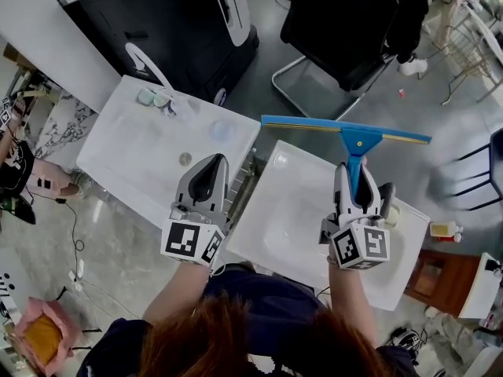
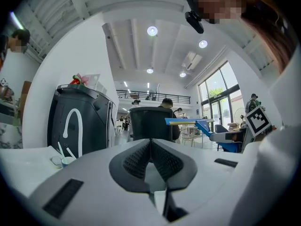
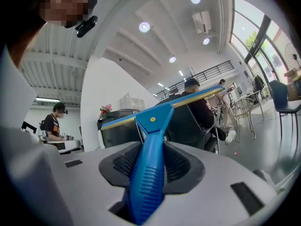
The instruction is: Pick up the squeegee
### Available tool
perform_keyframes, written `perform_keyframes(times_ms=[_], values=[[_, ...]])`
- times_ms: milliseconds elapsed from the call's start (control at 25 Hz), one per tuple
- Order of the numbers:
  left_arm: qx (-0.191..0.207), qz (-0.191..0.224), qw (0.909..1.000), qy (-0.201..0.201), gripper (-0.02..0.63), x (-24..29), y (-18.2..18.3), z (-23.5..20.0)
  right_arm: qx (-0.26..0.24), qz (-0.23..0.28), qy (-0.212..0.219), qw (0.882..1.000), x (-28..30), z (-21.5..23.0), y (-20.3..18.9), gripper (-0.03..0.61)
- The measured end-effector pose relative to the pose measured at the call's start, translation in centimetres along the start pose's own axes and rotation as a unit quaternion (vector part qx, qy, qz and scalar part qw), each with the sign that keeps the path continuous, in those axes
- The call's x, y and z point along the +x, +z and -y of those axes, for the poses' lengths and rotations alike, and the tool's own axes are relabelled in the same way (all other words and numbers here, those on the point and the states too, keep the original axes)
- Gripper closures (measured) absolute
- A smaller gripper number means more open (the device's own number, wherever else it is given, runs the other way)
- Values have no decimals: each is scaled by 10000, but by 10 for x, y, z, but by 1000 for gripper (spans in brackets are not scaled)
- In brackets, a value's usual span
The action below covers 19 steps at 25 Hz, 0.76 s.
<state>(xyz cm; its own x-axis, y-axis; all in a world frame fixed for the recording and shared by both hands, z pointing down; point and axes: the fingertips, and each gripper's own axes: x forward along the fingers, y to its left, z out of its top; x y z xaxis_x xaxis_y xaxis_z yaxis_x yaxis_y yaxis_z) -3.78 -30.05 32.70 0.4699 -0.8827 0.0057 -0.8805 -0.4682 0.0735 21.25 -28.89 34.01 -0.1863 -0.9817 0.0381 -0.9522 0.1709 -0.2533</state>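
A blue squeegee (image 1: 355, 141) with a long blade edged in yellow is held up in the air, its handle (image 3: 148, 173) clamped between the pads of my right gripper (image 1: 355, 181). The blade (image 3: 164, 103) runs crosswise beyond the jaws in the right gripper view. From the left gripper view the squeegee (image 2: 197, 123) shows at the right, level. My left gripper (image 1: 211, 170) floats over the left white table (image 1: 126, 148), its jaws touching at the tips with nothing between them (image 2: 150, 142).
Two white tables, the right one (image 1: 291, 210) under the squeegee. Small cups (image 1: 156, 98) and a coin-like disc (image 1: 185, 159) lie on the left table. A black machine (image 1: 157, 22) and a black chair (image 1: 346, 22) stand beyond. A brown stand (image 1: 444, 277) is at right.
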Motion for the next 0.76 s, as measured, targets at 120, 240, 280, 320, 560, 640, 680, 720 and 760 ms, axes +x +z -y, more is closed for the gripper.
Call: perform_keyframes(times_ms=[120, 240, 280, 320, 560, 640, 680, 720, 760], values=[[49, 99, 9999, -57, 589, 4, 8, 8, -162, 271, 48, 9995, -6, -1, 19, 420], [79, 172, 9998, -107, 589, 5, 15, 14, -136, 465, 79, 9988, -12, -3, 31, 420], [93, 182, 9997, -113, 589, 5, 17, 15, -95, 504, 72, 9987, -13, -3, 33, 420], [110, 190, 9997, -115, 589, 5, 19, 17, -64, 535, 60, 9985, -15, -2, 36, 420], [174, 246, 9995, -125, 589, 7, 27, 24, -94, 651, 15, 9978, -23, 2, 46, 420], [207, 237, 9994, -151, 589, 8, 27, 27, -148, 670, 3, 9976, -24, 3, 48, 420], [229, 227, 9993, -168, 589, 9, 27, 28, -174, 681, -5, 9975, -25, 3, 49, 420], [250, 219, 9993, -185, 589, 9, 27, 30, -199, 692, -14, 9974, -26, 4, 50, 420], [271, 212, 9992, -201, 589, 10, 27, 32, -222, 704, -22, 9973, -27, 5, 51, 420]])
